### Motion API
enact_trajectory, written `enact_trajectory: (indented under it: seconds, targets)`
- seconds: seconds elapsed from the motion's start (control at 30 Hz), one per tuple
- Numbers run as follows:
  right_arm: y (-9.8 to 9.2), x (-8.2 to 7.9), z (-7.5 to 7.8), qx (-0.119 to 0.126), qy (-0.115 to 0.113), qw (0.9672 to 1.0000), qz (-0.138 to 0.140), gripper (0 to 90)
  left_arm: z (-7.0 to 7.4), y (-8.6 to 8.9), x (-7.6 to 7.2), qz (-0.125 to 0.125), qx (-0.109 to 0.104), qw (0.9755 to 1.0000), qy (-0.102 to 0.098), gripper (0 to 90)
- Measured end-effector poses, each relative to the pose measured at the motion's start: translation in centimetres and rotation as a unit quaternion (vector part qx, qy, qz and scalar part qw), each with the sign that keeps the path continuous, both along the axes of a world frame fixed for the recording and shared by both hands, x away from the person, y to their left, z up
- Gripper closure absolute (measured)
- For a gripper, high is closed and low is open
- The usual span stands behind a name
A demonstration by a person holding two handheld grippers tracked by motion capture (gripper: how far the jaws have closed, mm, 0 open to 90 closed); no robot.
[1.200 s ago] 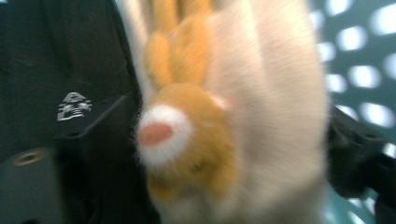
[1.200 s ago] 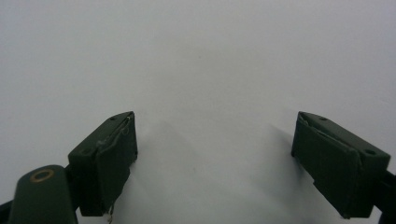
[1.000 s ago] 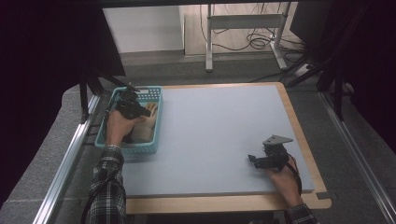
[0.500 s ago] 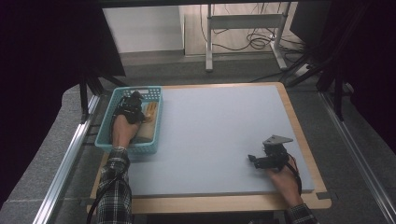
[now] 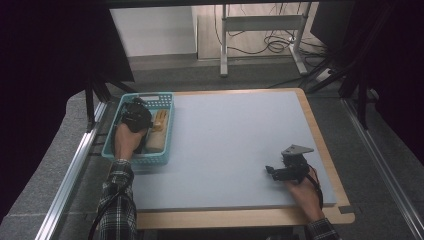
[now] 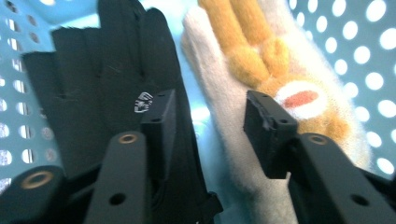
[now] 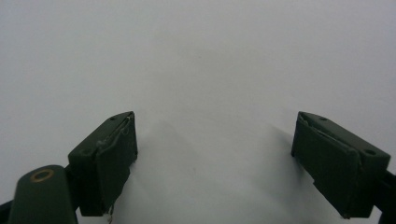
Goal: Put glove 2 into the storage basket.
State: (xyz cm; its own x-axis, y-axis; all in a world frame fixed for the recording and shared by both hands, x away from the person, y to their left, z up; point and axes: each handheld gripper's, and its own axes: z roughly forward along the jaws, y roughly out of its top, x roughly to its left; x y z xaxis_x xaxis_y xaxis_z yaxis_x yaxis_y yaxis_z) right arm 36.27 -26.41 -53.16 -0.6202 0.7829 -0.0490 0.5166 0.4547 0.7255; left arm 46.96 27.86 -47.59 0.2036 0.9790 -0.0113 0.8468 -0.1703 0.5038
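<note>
My left gripper (image 5: 134, 117) reaches down into a teal perforated basket (image 5: 156, 95) at the mat's left edge. In the left gripper view its jaws (image 6: 210, 112) stand partly apart and have just been opening. A black glove (image 6: 102, 79) lies under the left jaw. A cream glove with orange plush fingers (image 6: 247, 46) lies under the right jaw and the gap. Neither pad presses on either glove. The cream glove (image 5: 157, 132) lies along the basket's right side. My right gripper (image 5: 272, 171) rests near the mat's front right, its jaws (image 7: 215, 140) wide open over bare mat.
A large grey mat (image 5: 230, 140) covers the wooden tabletop (image 5: 240, 217). Metal rails (image 5: 70, 170) run along both sides of the table. A desk frame with cables (image 5: 260, 30) stands on the floor beyond the far edge.
The left forearm has shifted slightly while its gripper stays in the basket. The right hand and gripper have not moved.
</note>
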Motion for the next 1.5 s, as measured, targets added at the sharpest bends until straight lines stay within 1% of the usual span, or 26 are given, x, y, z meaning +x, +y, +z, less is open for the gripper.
enact_trajectory:
  seconds: [0.1, 0.17, 0.4, 0.43, 0.5, 0.63, 0.7, 0.8, 0.9, 1.0, 1.1, 1.17, 1.33, 1.5]
  targets:
    - [0.0, 0.0, 0.0, 0.000, 0.000, 1.0000, 0.000, 14.1, 0.4, 0.2, -0.3, 0.000, 0.004, 1.0000, -0.007, 48.3]
    - [0.0, 0.0, 0.0, 0.000, 0.000, 1.0000, 0.000, 14.0, 0.6, 0.4, -0.5, 0.003, 0.002, 0.9999, -0.013, 45.9]
    - [0.0, 0.0, 0.0, 0.000, 0.000, 1.0000, 0.000, 14.0, 0.9, 1.2, -1.2, 0.006, -0.009, 0.9995, -0.031, 37.5]
    - [0.0, 0.0, 0.0, 0.000, 0.000, 1.0000, 0.000, 14.1, 0.9, 1.2, -1.3, 0.009, -0.015, 0.9993, -0.033, 36.8]
    - [0.0, 0.0, 0.0, 0.000, 0.000, 1.0000, 0.000, 14.1, 0.9, 1.4, -1.5, 0.008, -0.018, 0.9991, -0.038, 34.9]
    - [0.0, 0.0, 0.0, 0.000, 0.000, 1.0000, 0.000, 14.0, 1.0, 1.6, -1.8, 0.007, -0.023, 0.9989, -0.039, 30.8]
    - [0.0, 0.0, 0.0, 0.000, 0.000, 1.0000, 0.000, 14.1, 1.0, 1.7, -1.9, 0.006, -0.026, 0.9987, -0.043, 29.1]
    - [0.0, 0.0, 0.0, 0.000, -0.001, 1.0000, 0.000, 14.1, 1.1, 1.8, -2.2, 0.008, -0.036, 0.9981, -0.049, 26.5]
    - [0.0, 0.0, 0.0, 0.000, -0.001, 1.0000, 0.000, 14.1, 1.2, 2.0, -2.5, 0.007, -0.039, 0.9979, -0.052, 23.2]
    - [0.0, 0.0, 0.0, 0.000, -0.001, 1.0000, 0.000, 14.1, 1.3, 2.2, -2.8, 0.008, -0.044, 0.9973, -0.058, 20.6]
    - [0.0, 0.0, 0.0, 0.000, 0.000, 1.0000, 0.000, 14.1, 1.4, 2.2, -3.1, -0.001, -0.044, 0.9973, -0.058, 17.5]
    - [0.0, 0.0, 0.0, 0.000, -0.001, 1.0000, 0.000, 14.0, 1.5, 2.2, -3.3, -0.003, -0.037, 0.9975, -0.060, 16.4]
    - [0.0, 0.0, 0.0, 0.000, -0.001, 1.0000, 0.000, 14.1, 1.7, 2.2, -3.7, -0.002, -0.051, 0.9962, -0.070, 13.7]
    - [0.0, 0.0, 0.0, 0.000, -0.001, 1.0000, 0.000, 14.0, 2.0, 2.0, -4.1, -0.012, -0.051, 0.9955, -0.078, 11.5]
